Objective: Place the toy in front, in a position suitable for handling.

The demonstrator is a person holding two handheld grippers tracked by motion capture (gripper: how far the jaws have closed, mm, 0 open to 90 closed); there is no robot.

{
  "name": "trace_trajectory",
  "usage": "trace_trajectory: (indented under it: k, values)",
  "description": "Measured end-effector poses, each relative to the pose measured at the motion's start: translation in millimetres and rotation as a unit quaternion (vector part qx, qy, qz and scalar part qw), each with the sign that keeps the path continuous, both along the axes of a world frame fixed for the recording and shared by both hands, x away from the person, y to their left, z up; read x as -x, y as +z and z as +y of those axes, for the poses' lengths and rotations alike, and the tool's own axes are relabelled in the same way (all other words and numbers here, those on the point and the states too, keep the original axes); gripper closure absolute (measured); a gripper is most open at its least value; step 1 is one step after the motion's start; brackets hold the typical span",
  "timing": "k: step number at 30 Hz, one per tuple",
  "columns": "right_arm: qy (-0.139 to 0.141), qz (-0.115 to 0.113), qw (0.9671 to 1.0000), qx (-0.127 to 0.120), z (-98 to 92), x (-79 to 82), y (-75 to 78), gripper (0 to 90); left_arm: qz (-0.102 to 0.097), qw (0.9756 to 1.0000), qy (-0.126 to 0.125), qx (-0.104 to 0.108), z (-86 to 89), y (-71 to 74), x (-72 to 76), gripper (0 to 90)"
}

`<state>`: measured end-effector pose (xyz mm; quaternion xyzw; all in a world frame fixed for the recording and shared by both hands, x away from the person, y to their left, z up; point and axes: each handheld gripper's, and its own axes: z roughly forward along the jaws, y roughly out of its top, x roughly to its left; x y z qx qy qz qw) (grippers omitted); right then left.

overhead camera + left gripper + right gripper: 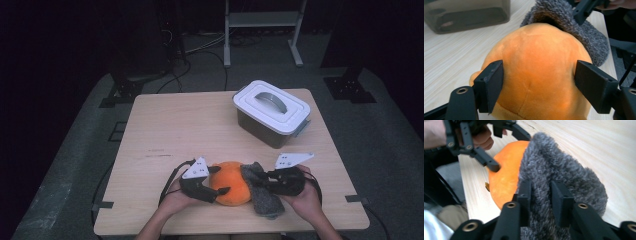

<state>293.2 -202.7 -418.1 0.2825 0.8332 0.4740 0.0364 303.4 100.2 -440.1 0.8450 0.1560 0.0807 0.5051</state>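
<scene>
Two tongs work at one spot low in the middle of the high view, on a pale wooden worktop (165,125). An orange plush (229,182) lies there near the bottom edge, and a grey hat (262,192) of fuzzy knit touches its right side, its opening over the plush's right end.

Left tongs (215,180) come in from the lower left, held by a hand (172,200) at the bottom of the frame. In the left gripper view the jaws stand on either side of the plush (536,70); the left pad lies at the fabric, the right pad at the plush's edge. No dent shows under either pad, so I cannot tell whether they press.

Right tongs (262,177) come in from the lower right, held by the other hand (305,200). In the right gripper view they are clenched on the hat (564,177): the two jaws stand close together at the bottom centre with a fold of grey knit pinched between them. Past the hat, at the left of that frame, the plush (506,175) shows, with the left tongs (496,150) across it in the upper left.

A box (270,112) with a white lid and a grey handle stands well apart in the upper right of the worktop in the high view; its dark wall (466,15) fills the upper left corner of the left gripper view.
</scene>
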Motion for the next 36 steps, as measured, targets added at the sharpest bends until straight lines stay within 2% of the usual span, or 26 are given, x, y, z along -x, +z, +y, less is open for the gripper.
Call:
trace_trajectory:
  k: [1,2,4,5,6,10,11,12,14,15,18,21,22,24,25,26,28,29,30,31,32,33,35,36]
  values:
    - [-0.006,0.011,0.9998,-0.016,-3.8,-2.7,-3.0,61.1,-0.002,1.0,-0.005,-0.005,-2.1,0.0,1.4,22.4]
    - [-0.006,0.011,0.9998,-0.016,-3.8,-2.7,-3.0,61.1,-0.002,1.0,-0.005,-0.005,-2.1,0.0,1.4,22.2]
    - [-0.004,0.005,0.9996,-0.028,0.5,-3.9,-4.8,53.9,-0.011,0.9997,-0.013,-0.016,-3.8,1.0,3.6,23.2]
    - [-0.004,0.005,0.9996,-0.028,0.5,-3.9,-4.8,53.9,-0.011,0.9997,-0.013,-0.016,-3.8,1.0,3.6,23.6]
    - [-0.003,0.003,0.9992,-0.039,5.3,-4.9,-4.1,51.4,-0.012,0.9996,-0.016,-0.018,-4.1,1.3,4.0,23.9]
    - [-0.007,-0.012,0.9992,-0.036,11.3,-6.5,-3.0,49.3,-0.015,0.9989,-0.032,-0.029,-5.4,2.0,6.7,23.9]
    - [-0.011,-0.016,0.9993,-0.033,13.6,-7.4,-3.4,51.5,-0.016,0.9989,-0.032,-0.031,-5.4,2.0,6.9,24.0]
    - [-0.012,-0.019,0.9995,-0.021,14.7,-8.4,-3.1,60.6,-0.016,0.9989,-0.031,-0.03,-4.3,2.1,6.1,25.2]
    - [-0.013,-0.009,0.9997,-0.019,12.1,-9.2,-1.6,69.6,-0.014,0.9992,-0.027,-0.028,-3.1,2.1,4.7,26.7]
    - [-0.013,-0.009,0.9997,-0.019,12.1,-9.2,-1.6,69.6,-0.014,0.9992,-0.027,-0.028,-3.1,2.1,4.7,27.4]
    - [-0.016,0.01,0.9995,-0.026,2.8,-10.5,-2.3,75.4,-0.004,0.9996,-0.017,-0.02,-0.8,1.8,1.4,29.2]
    - [-0.035,0.03,0.9989,-0.008,-10.4,-12.2,-7.8,75.4,0.0,0.9998,0.004,-0.019,1.1,0.6,-1.8,29.9]
    - [-0.035,0.03,0.9989,-0.008,-10.4,-12.2,-7.8,75.4,0.0,0.9998,0.004,-0.019,1.1,0.6,-1.8,29.8]
    - [-0.046,0.035,0.9982,0.018,-16.7,-10.3,-11.8,75.5,0.003,0.9996,0.021,-0.017,1.3,-0.8,-3.3,29.5]
    - [-0.046,0.035,0.9982,0.018,-16.7,-10.3,-11.8,75.5,0.003,0.9996,0.021,-0.017,1.3,-0.8,-3.3,29.5]
    - [-0.038,0.024,0.999,0.005,-13.8,-4.3,-5.7,75.4,0.004,0.9994,0.031,-0.014,-0.2,-1.0,-3.3,29.5]
    - [-0.03,0.017,0.9994,-0.003,-10.4,-1.0,-1.6,75.3,0.006,0.9993,0.036,-0.009,-1.8,-1.5,-3.7,29.5]
    - [-0.018,-0.001,0.9998,-0.009,-2.1,4.6,5.3,75.0,0.006,0.9991,0.04,-0.008,-2.9,-1.7,-4.3,29.3]
    - [-0.002,-0.031,0.9994,0.012,14.2,12.4,10.9,74.2,0.008,0.999,0.043,-0.005,-3.9,-2.1,-4.9,28.9]
    - [0.005,-0.04,0.9989,0.024,21.0,14.1,9.7,73.9,0.012,0.9989,0.045,-0.004,-4.3,-1.5,-5.6,28.6]
    - [0.005,-0.04,0.9989,0.024,21.0,14.1,9.7,73.9,0.012,0.9989,0.045,-0.004,-4.3,-1.5,-5.6,28.3]
    - [0.008,-0.045,0.9984,0.033,24.6,14.2,7.7,73.7,0.012,0.999,0.042,-0.006,-3.9,-1.2,-5.7,28.3]
    - [0.011,-0.036,0.9988,0.032,22.1,8.7,2.8,74.3,0.022,0.9995,0.02,0.009,0.6,2.6,-7.0,22.5]
    - [0.011,-0.036,0.9988,0.032,22.1,8.7,2.8,74.3,0.022,0.9995,0.02,0.009,0.6,2.6,-7.0,19.8]
